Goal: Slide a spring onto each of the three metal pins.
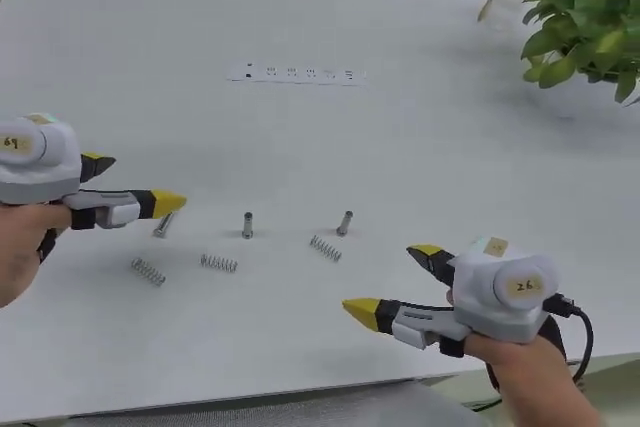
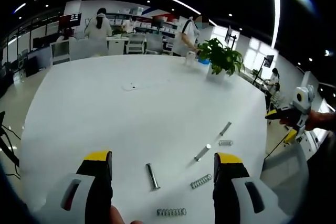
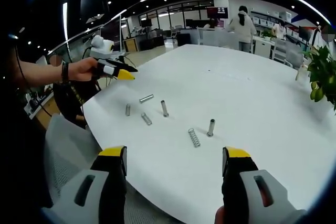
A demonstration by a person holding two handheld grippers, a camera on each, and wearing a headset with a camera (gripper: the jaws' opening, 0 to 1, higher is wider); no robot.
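both grippers have their jaws apart and hold nothing. the left gripper (image 1: 145,182) hovers over the left part of the white table (image 1: 420,147), and the right gripper (image 1: 388,279) is near the front edge at the right. i see no spring on any pin yet. the pins sit in a row: the left pin (image 1: 162,225) lies on its side just past the left gripper's lower jaw tip, while the middle pin (image 1: 247,225) and the right pin (image 1: 344,223) stand upright. each pin has a spring lying flat on its near side: the left spring (image 1: 147,270), the middle spring (image 1: 218,263) and the right spring (image 1: 325,247). the relation that matters is at the right. the right spring lies just beside its pin without touching it, ahead of the right gripper and slightly to its left. in the right gripper view its long axis runs roughly along the line of reach, between the two jaws. i judge the right gripper to be the nearer one, and its jaws would close across the coil.
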